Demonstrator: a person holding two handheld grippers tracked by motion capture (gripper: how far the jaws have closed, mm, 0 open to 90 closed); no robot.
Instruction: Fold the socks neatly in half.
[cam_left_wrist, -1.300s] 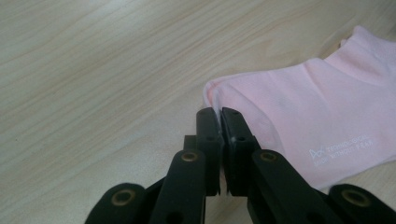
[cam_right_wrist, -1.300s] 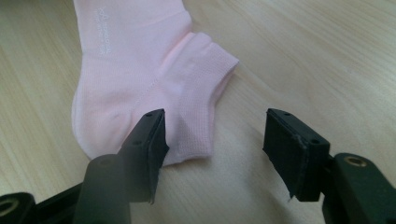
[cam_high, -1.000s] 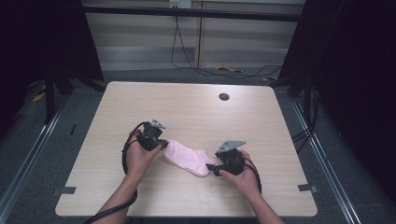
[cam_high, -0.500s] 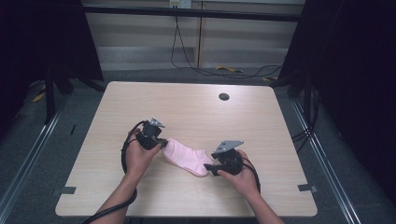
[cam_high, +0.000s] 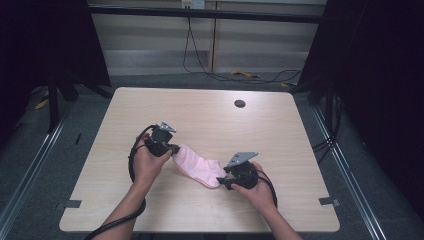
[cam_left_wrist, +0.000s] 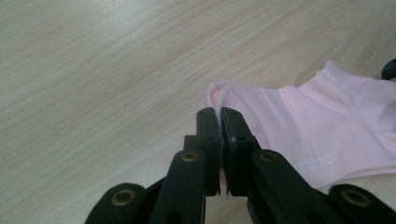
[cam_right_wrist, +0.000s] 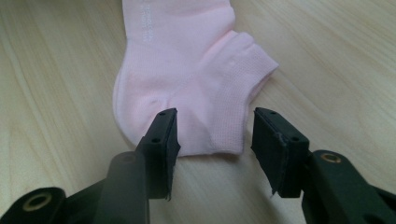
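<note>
Desk (cam_high: 150, 215): pale wood. Sock (cam_high: 197, 164), pink, lay flat. Left tongs (cam_left_wrist: 219, 135) pinched its toe edge; right tongs (cam_right_wrist: 215, 140) spread over cuff. Risk: thin grip slipping if pulled.

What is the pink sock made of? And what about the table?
The pink sock looks like soft knitted fabric, perhaps cotton: its cuff shows a fine mesh weave and it wrinkles where the left gripper pinches its toe. The table looks like pale wood, probably a smooth laminate, since grain lines run across a flat matte top.
</note>
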